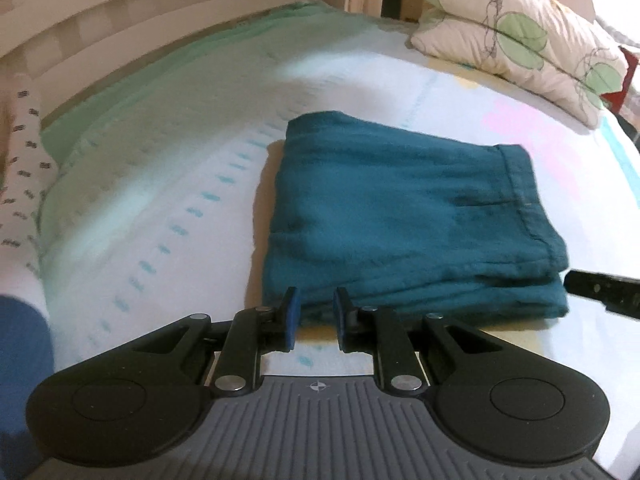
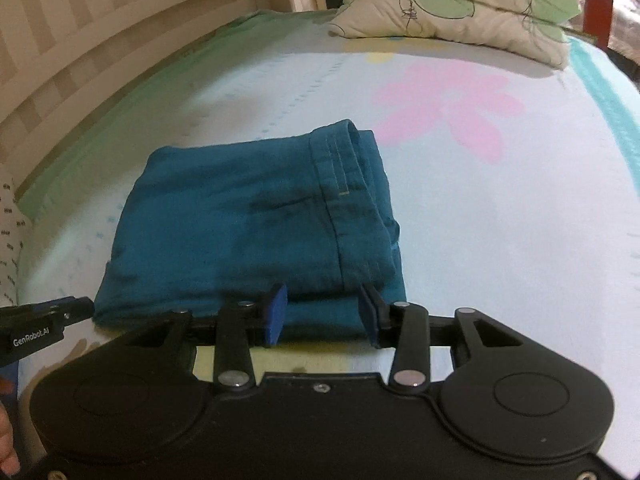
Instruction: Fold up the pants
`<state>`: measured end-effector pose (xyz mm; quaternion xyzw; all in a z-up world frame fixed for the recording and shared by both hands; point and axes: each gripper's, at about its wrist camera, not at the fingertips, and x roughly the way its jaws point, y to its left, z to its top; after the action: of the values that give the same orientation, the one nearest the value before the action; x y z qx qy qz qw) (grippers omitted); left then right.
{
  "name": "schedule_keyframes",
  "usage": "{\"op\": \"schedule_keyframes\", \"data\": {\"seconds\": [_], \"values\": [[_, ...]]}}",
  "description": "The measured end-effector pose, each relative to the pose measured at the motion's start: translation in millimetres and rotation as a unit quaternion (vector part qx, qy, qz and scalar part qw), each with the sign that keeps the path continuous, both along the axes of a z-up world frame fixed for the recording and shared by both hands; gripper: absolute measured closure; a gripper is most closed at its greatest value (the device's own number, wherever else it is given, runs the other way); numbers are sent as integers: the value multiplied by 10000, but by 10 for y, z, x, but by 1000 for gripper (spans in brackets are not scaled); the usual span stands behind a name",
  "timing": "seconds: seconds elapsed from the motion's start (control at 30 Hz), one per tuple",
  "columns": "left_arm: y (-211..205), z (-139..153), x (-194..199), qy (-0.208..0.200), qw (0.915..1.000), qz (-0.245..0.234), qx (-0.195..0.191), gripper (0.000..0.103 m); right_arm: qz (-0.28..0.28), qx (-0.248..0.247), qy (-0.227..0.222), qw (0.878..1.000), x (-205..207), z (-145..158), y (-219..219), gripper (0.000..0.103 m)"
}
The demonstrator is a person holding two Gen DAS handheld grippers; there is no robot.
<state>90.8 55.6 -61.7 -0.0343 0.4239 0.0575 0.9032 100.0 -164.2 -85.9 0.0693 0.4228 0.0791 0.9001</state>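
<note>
Roughly left to right, left wrist view first. Far left: a white patterned cloth roll (image 1: 28,152) along the frame edge, with a blue patch below it at lower left that I cannot identify. Upper left: pale slatted bed frame (image 1: 120,20) curving across the top. Below it a green blanket edge (image 1: 168,80), then the light printed bedsheet (image 1: 160,208) filling most of the picture. Centre: the teal pants (image 1: 400,216), folded into a thick rectangular stack, lying flat on the bed, hem seam on the right side. Bottom centre: left gripper (image 1: 315,316), fingers narrow with a small gap and nothing between them, tips just at the near edge of the pants; touching or not, cannot tell. Right edge, mid-height: tip of the right gripper pokes in beside the pants' near right corner. Upper right: leaf-print pillow (image 1: 520,36).

Right wrist view. Lower left edge: the left gripper's black body with a white label, just beside the pants' near left corner. Upper left: same slatted frame. Centre left: the folded pants, waistband or hem stitching toward their right side. Bottom centre: right gripper (image 2: 323,314), fingers moderately wide, empty, hanging over the near edge of the stack and not pressing it. Right of centre: pink flower print (image 2: 444,104) on the sheet. Top right: pillows.
</note>
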Motion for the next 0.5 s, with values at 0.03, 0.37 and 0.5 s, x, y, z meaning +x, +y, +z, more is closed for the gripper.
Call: {"op": "schedule_keyframes", "data": {"seconds": [0.03,0.37,0.5], "values": [[-20,31,-51,-32,10000,11,10,85,-7,-39,4,10000,-31,16,20,53],[-292,374,-551,-313,9992,31,227,85,52,-205,-402,9990,-648,408,195,44],[-298,436,-648,-259,9997,19,-28,85,10,-261,-453,9986,-797,471,175,44]]}}
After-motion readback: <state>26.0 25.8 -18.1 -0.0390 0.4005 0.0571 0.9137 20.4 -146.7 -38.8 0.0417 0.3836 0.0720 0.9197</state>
